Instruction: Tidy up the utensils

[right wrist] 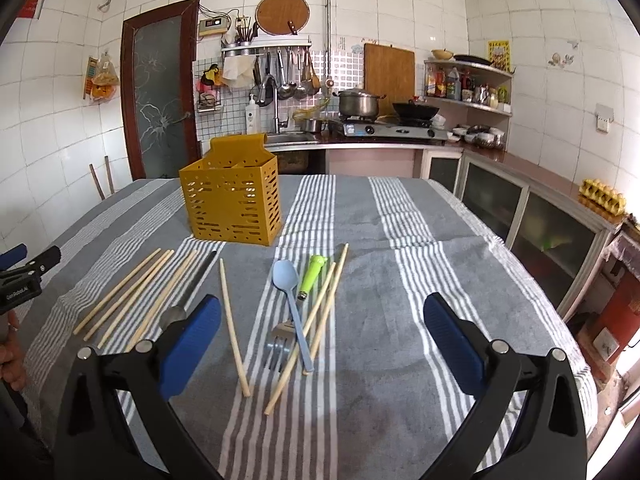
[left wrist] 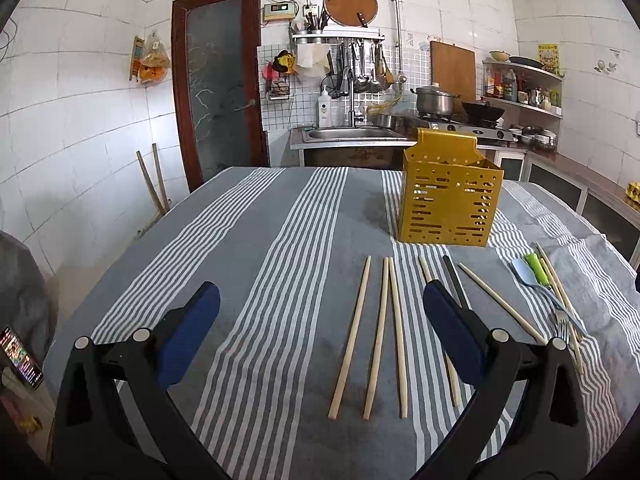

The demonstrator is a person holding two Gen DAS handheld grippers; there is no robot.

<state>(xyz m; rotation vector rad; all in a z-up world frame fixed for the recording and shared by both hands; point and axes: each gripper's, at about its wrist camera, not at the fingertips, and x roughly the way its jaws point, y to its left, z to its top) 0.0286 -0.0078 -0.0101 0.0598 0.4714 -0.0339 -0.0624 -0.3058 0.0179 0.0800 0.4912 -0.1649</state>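
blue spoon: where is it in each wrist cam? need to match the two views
Left wrist: blue spoon at far right, beyond the right finger, beside the green-handled utensil, its handle running toward the fork.
Right wrist: blue spoon near centre, between the open fingers, bowl toward the holder, handle lying over the fork.
Shared landmark: yellow utensil holder, behind the spoon in both views.
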